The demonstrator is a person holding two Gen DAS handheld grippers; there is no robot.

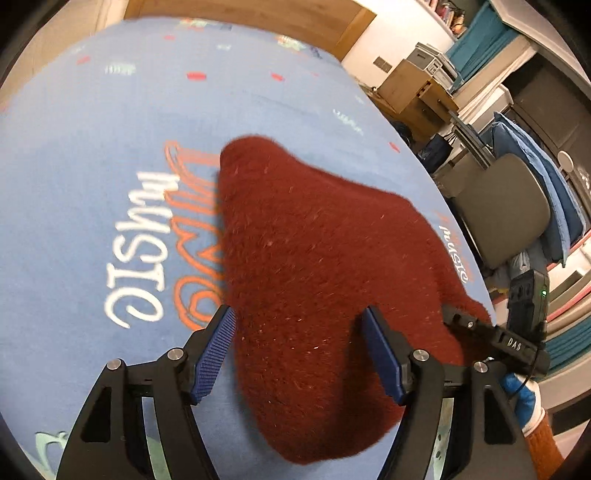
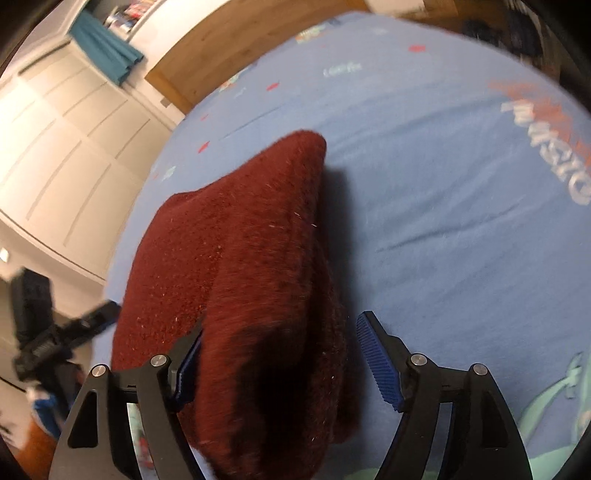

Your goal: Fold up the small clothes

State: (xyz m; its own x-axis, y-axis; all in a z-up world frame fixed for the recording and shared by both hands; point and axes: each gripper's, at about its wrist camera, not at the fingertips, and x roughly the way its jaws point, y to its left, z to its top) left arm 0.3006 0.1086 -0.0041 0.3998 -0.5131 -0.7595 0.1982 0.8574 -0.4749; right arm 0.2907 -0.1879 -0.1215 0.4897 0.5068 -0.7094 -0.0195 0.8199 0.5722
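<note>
A dark red fuzzy knitted garment (image 1: 314, 266) lies folded on a blue printed bed sheet (image 1: 92, 147). My left gripper (image 1: 299, 350) is open, its blue pads on either side of the garment's near edge, close above it. In the right wrist view the same garment (image 2: 240, 277) lies doubled over, with a raised fold along its right side. My right gripper (image 2: 280, 362) is open and straddles the garment's near end; the cloth covers part of its left pad. The right gripper's body (image 1: 517, 332) shows at the left view's right edge.
The sheet (image 2: 461, 221) carries white and orange "music" lettering. A wooden headboard (image 1: 258, 14) stands behind. Right of the bed are a grey chair (image 1: 506, 206), blue cushions and a wooden cabinet (image 1: 413, 92). White panelled doors (image 2: 55, 147) and the left gripper's body (image 2: 48, 332) show left.
</note>
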